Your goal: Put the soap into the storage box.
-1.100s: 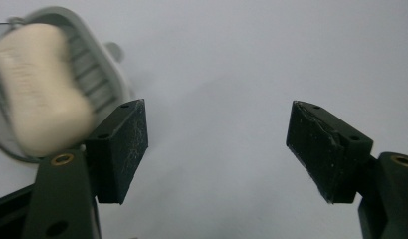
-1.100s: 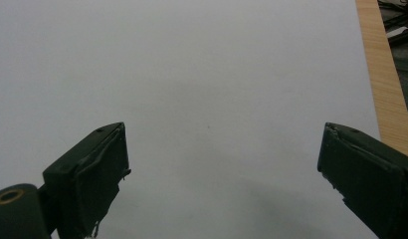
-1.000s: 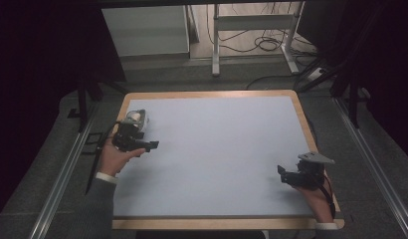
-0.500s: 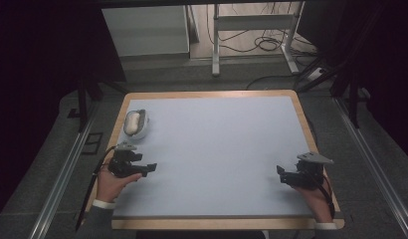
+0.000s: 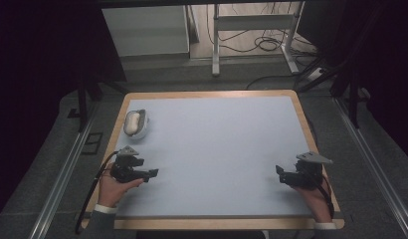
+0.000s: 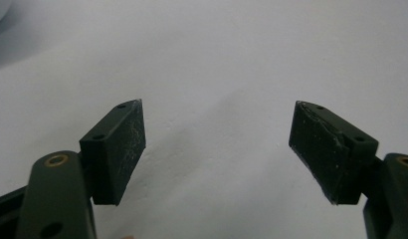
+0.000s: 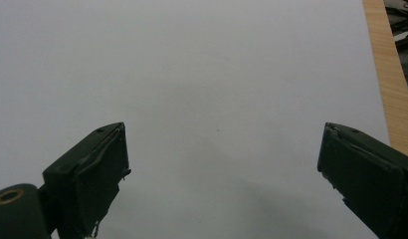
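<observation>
The left claw (image 5: 153, 173) stands wide apart with nothing between its pads (image 6: 125, 149); its jaws have just been opening, and the left claw view looks through the gap at bare pale surface. It sits low over the near left part of the tabletop (image 5: 222, 149), pointing toward the middle, the person's left hand (image 5: 115, 181) wrapped around its body and a cable trailing back off the near edge. Judged from its empty spread, it has let go and is parked out of the way.

The right claw (image 5: 279, 172) is likewise spread apart and empty, its two black pads (image 7: 100, 164) framing plain tabletop, with the wooden border (image 7: 388, 74) running along the right of that view. The right hand (image 5: 311, 191) holds it near the near right corner, pointing inward, mirroring the other one; the pose reads as a resting stance.

The white bowl-like dish (image 5: 136, 124) stands by itself near the far left edge of the tabletop, well apart from both claws, upright as far as one can tell, with a pale rounded lump inside it whose nature is too small to make out. It sits close to the wooden rim, probably so the open middle stays free.
</observation>
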`<state>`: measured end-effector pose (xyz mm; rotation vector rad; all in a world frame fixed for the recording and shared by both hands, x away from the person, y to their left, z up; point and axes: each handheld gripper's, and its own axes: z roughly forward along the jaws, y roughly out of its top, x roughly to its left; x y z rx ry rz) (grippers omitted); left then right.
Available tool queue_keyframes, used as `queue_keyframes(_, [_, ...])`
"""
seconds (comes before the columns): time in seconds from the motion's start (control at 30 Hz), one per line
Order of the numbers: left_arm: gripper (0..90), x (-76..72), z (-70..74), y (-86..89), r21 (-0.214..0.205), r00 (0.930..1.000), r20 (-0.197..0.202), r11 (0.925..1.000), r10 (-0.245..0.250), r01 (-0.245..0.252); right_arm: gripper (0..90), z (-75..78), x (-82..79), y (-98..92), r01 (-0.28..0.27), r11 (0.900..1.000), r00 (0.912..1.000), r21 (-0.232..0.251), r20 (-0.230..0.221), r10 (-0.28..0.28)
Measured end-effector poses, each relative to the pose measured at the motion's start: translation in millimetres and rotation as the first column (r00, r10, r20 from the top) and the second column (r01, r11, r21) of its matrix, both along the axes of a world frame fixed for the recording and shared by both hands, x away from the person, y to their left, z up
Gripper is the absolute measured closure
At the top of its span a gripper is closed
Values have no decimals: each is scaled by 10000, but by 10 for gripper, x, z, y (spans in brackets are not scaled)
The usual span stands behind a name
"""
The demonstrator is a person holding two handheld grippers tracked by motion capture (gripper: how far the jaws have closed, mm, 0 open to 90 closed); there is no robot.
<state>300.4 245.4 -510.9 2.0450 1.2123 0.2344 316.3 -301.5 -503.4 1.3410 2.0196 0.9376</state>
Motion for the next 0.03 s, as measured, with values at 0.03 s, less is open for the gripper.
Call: queue_keyframes(0.03, [226,-6,1,-1,4,10000,0,10000,-24,24,57,3,2,5,-19,10000,10000,-4,22,19])
